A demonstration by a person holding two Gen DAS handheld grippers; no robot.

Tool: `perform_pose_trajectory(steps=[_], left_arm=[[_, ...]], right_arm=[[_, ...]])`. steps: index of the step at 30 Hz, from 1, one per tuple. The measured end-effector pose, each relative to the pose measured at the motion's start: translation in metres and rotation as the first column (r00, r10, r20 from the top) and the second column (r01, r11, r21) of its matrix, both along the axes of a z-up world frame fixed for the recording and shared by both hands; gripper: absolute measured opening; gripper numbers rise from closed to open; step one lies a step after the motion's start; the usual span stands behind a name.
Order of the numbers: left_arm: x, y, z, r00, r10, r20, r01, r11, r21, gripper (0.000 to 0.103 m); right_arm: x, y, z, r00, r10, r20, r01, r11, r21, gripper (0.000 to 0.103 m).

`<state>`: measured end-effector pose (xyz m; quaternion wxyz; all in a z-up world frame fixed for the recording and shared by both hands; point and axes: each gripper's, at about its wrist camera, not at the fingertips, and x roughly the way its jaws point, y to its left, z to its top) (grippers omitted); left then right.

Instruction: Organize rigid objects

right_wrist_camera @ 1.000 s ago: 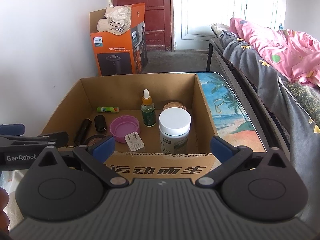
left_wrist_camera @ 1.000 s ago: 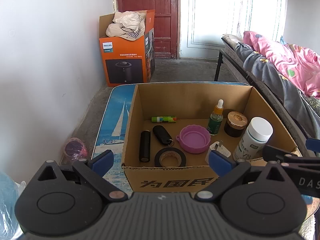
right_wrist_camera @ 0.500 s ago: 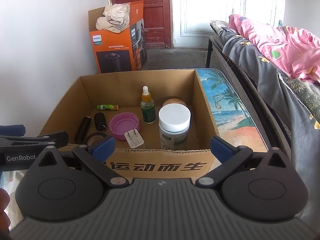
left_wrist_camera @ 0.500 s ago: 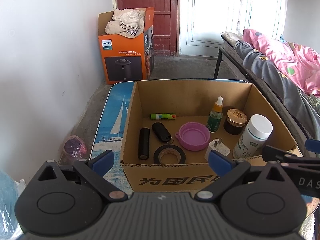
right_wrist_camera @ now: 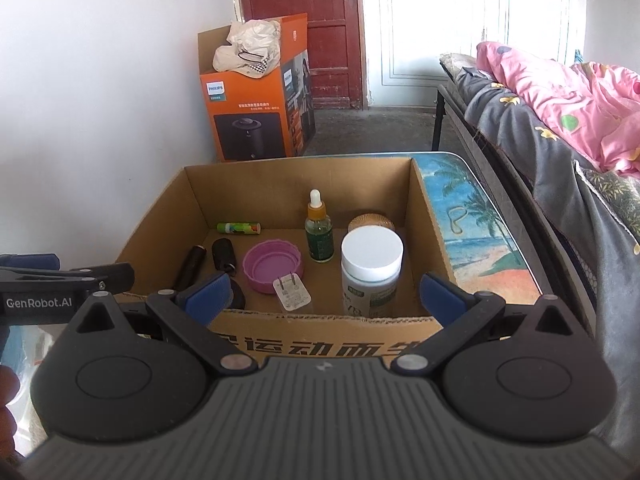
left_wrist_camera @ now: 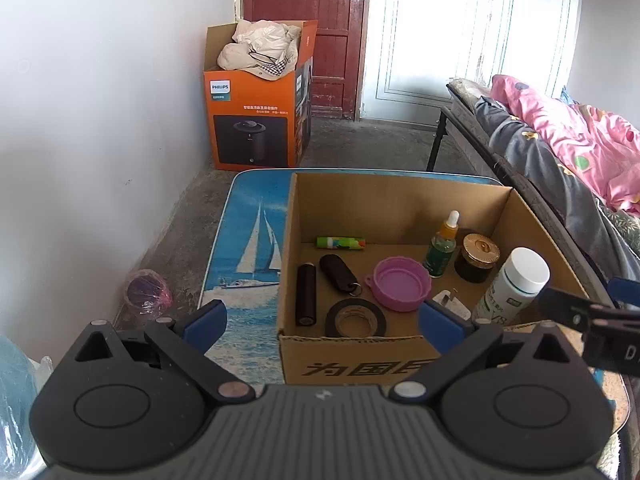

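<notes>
An open cardboard box (left_wrist_camera: 396, 196) (right_wrist_camera: 280, 184) stands on a printed table. It holds a white-capped bottle (left_wrist_camera: 516, 284) (right_wrist_camera: 372, 268), a green dropper bottle (left_wrist_camera: 442, 246) (right_wrist_camera: 319, 230), a gold-lidded jar (left_wrist_camera: 478, 258), a purple lid (left_wrist_camera: 400, 284) (right_wrist_camera: 272, 266), a white plug (right_wrist_camera: 292, 292), a tape roll (left_wrist_camera: 355, 318), a black cylinder (left_wrist_camera: 306, 294), a black fob (left_wrist_camera: 338, 272) and a green tube (left_wrist_camera: 340, 243). My left gripper (left_wrist_camera: 324, 324) and right gripper (right_wrist_camera: 322, 294) are open and empty, held before the box's near wall.
The table (left_wrist_camera: 252, 240) has a sailboat print left of the box and a beach print (right_wrist_camera: 476, 240) to its right. An orange Philips carton (left_wrist_camera: 256, 116) stands by the red door. A bed with pink bedding (right_wrist_camera: 560, 112) runs along the right. A pinkish round object (left_wrist_camera: 146, 292) lies on the floor.
Both grippers have pulled back and risen slightly from the box, and the left view has shifted leftward. Nothing in the box has moved. Both grippers stay open.
</notes>
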<state>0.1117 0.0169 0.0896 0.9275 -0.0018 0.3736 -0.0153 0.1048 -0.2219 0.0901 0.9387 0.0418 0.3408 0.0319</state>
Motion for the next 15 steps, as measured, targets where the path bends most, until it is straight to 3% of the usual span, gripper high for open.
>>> perform_pose_trajectory(steps=[4, 8, 10, 15], left_arm=[[0.004, 0.021, 0.013, 0.999, 0.041, 0.023, -0.041, 0.999, 0.009, 0.102], [0.01, 0.042, 0.024, 0.994, 0.092, 0.053, -0.092, 0.996, -0.003, 0.103], [0.012, 0.047, 0.026, 0.992, 0.107, 0.06, -0.107, 0.994, -0.005, 0.103], [0.023, 0.053, 0.024, 0.992, 0.11, 0.056, -0.11, 0.994, -0.005, 0.103]], right_arm=[[0.024, -0.005, 0.018, 0.994, 0.112, 0.008, -0.113, 0.99, 0.084, 0.102], [0.063, 0.006, 0.02, 0.97, 0.232, -0.074, -0.221, 0.967, 0.129, 0.1], [0.078, 0.015, 0.015, 0.959, 0.26, -0.113, -0.246, 0.961, 0.124, 0.094], [0.12, 0.039, -0.006, 0.9, 0.359, -0.246, -0.316, 0.928, 0.198, 0.058]])
